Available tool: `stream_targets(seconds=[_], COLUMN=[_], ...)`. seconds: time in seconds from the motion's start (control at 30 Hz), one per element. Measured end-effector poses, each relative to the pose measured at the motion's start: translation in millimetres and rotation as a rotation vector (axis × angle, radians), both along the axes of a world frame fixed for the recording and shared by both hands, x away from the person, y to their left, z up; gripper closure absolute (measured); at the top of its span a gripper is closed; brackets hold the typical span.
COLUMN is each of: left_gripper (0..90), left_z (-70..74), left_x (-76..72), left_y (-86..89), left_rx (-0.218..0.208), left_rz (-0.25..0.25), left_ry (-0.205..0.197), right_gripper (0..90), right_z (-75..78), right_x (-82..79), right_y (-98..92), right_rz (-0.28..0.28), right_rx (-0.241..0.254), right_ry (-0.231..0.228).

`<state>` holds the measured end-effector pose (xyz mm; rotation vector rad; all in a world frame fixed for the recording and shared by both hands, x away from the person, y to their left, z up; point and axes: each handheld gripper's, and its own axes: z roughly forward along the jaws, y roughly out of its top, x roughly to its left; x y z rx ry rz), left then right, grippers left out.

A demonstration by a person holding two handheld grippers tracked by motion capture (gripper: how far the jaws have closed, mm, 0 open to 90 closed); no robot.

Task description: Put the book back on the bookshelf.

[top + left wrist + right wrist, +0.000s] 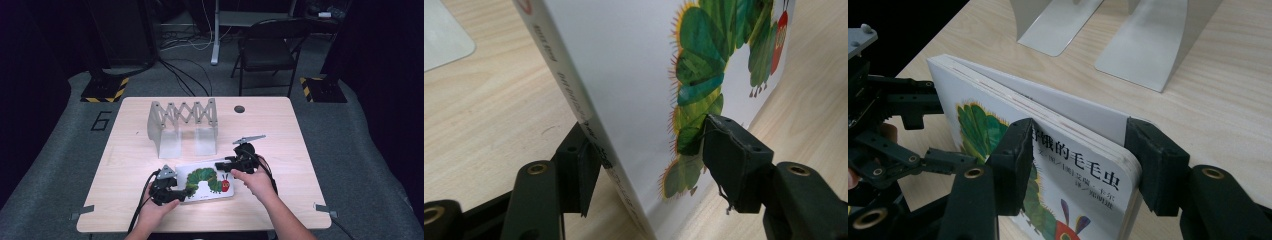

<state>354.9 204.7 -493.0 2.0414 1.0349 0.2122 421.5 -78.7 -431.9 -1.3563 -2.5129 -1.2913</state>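
The book (207,182) sits clamped between both tongs (181,192) (223,164)

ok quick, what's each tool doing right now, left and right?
Left tool: closed on one end of the caterpillar book, a pad on each side.
Right tool: closed on the book's other end, clamped across its thickness.
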Motion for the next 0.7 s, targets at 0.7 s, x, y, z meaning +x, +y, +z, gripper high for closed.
stream_targets(seconds=[0.7], left_gripper=[51.8], left_z=[13.9], left_x=[-0.7], left_y=[12.0], left_rx=[0.081], left_rz=[-0.012], left_ry=[-0.100], right_gripper=[39.0], right_z=[11.6], right_x=[-9.0], right_y=[9.5], right_rz=[0.076], right_rx=[0.021], right_ry=[-0.045])
